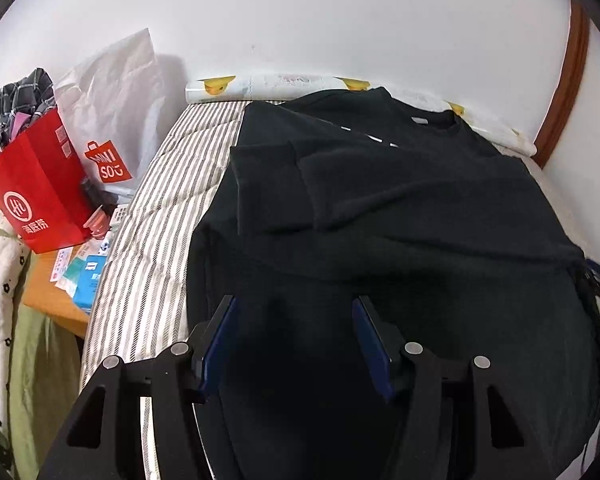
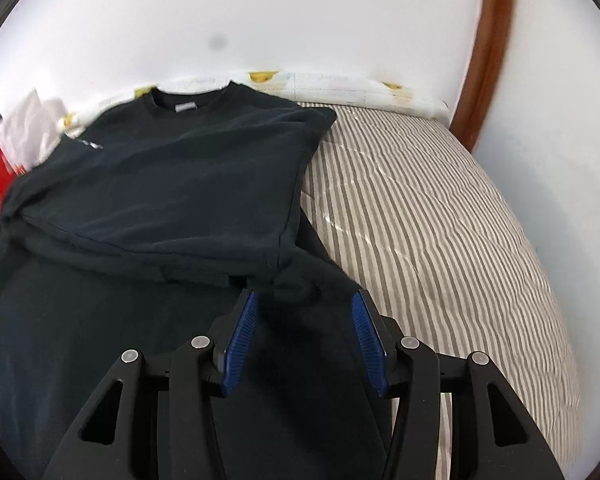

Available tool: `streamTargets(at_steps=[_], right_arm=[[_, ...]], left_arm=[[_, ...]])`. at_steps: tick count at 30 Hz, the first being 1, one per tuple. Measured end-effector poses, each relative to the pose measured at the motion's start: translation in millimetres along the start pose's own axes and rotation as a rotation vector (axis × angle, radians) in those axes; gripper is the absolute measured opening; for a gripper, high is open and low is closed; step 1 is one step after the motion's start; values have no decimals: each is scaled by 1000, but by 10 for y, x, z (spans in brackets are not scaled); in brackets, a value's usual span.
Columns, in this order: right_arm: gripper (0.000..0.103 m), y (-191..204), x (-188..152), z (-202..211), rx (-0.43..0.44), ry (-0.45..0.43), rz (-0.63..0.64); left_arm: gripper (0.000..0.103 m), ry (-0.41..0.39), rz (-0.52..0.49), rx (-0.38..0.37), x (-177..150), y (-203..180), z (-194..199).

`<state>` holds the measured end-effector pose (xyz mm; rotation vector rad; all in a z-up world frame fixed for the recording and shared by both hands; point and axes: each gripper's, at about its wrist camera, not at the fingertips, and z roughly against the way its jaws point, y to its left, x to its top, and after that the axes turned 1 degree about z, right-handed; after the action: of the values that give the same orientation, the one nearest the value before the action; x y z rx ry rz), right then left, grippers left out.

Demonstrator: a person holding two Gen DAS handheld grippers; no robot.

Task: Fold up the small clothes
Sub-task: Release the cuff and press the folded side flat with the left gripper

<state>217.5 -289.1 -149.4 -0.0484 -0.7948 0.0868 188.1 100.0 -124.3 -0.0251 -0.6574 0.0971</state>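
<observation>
A black T-shirt [image 1: 380, 216] lies on the striped bed, collar toward the wall, with its sides folded inward over the body. It also shows in the right wrist view [image 2: 172, 184]. My left gripper [image 1: 294, 304] is open, its blue pads apart just above the shirt's lower left part, holding nothing. My right gripper [image 2: 304, 300] is open over the shirt's lower right part, near the folded sleeve's edge, holding nothing.
The grey-and-white striped bed cover [image 2: 440, 232] spreads right of the shirt and left of it [image 1: 152, 240]. A white wall backs the bed. A red paper bag [image 1: 40, 196], a white Miniso bag [image 1: 112, 120] and small packets sit on a wooden table at the left.
</observation>
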Motion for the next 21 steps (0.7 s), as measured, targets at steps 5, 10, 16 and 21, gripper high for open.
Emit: streamTargets(at_steps=[5, 10, 16, 21], right_arm=[[21, 101, 120, -260, -34, 5, 75], [11, -137, 190, -241, -172, -43, 33], [23, -238, 192, -305, -171, 63, 93], [33, -363, 237, 95, -62, -2, 19]], left_arm=[[56, 29, 14, 7, -64, 52, -79], [56, 87, 17, 29, -155, 63, -292], [56, 69, -14, 39, -152, 16, -286], [56, 21, 5, -6, -38, 24, -204]])
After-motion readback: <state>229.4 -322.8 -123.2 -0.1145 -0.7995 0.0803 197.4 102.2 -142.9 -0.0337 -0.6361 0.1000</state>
